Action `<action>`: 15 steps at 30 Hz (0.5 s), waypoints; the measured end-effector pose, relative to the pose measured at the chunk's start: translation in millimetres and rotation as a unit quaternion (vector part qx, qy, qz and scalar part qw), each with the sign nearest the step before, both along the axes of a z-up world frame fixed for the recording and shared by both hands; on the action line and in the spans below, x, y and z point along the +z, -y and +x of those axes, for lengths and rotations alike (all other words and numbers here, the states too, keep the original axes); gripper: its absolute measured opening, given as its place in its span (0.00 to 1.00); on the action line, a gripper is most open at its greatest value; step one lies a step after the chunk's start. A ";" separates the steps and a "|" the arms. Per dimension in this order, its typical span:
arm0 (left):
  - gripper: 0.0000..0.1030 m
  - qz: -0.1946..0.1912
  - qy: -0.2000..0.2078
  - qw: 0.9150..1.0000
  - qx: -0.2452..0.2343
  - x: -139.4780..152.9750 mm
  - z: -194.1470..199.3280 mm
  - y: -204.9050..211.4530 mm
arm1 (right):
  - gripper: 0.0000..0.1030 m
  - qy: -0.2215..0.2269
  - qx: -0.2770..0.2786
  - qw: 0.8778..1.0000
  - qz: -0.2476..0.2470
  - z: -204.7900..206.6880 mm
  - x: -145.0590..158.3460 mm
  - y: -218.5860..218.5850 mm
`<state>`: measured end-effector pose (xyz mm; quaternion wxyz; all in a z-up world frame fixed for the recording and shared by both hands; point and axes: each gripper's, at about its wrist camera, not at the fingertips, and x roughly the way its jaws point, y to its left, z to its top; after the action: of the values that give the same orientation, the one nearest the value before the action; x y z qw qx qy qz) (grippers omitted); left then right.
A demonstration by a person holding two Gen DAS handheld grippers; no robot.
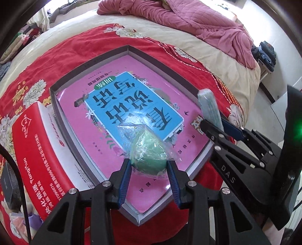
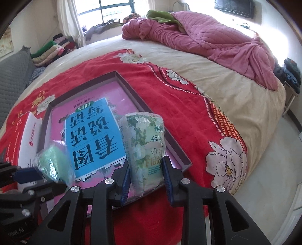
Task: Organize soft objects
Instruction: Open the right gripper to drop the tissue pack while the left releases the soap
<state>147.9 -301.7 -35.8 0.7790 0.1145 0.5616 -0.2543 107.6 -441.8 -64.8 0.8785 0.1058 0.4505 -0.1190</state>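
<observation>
Nearest the left wrist camera, left gripper clamped on a green sponge in clear wrap, blue pads pressed against both sides, held over the near end of a shallow dark box. To its right, right gripper grasping a floral tissue pack beside the box's right wall. From the right wrist camera, same tissue pack upright between blue pads, both touching its sides, above the box's near right corner. Sponge just left of it, over the left part of the box. Inside the box, a pink book with a blue panel of large printed characters, filling most of the floor. Against the box's left wall, a red and white carton. Under everything, a red flowered blanket spread on a cream bed sheet. Farther back, a rumpled pink quilt across the head of the bed; beyond, folded clothes stacked near a window.
</observation>
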 end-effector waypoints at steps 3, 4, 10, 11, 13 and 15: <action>0.38 0.007 -0.004 1.000 0.000 -4.0 1.3 1.5 | 0.36 0.001 0.001 1.000 0.014 0.5 -2.1 2.5; 0.38 0.009 -0.005 1.000 0.001 -5.5 2.1 1.4 | 0.36 0.002 0.000 1.000 0.019 0.6 -2.1 2.3; 0.39 0.032 0.000 0.999 -0.008 -10.4 0.9 6.6 | 0.47 0.012 0.002 1.000 0.029 -2.6 1.2 3.8; 0.39 0.036 0.002 0.999 -0.010 -11.2 0.0 7.6 | 0.49 0.013 0.001 0.999 0.030 -3.8 2.2 4.2; 0.39 0.048 0.006 0.999 -0.015 -13.3 -1.5 9.9 | 0.50 0.015 -0.001 0.999 0.035 -6.4 3.8 5.7; 0.39 0.060 0.011 0.998 -0.020 -14.7 -3.2 12.4 | 0.50 0.019 -0.005 0.999 0.038 -8.9 5.8 7.7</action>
<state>144.7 -314.1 -50.5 0.7713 0.1748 0.5653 -0.2343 98.7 -449.6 -59.0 0.8814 0.1441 0.4376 -0.1043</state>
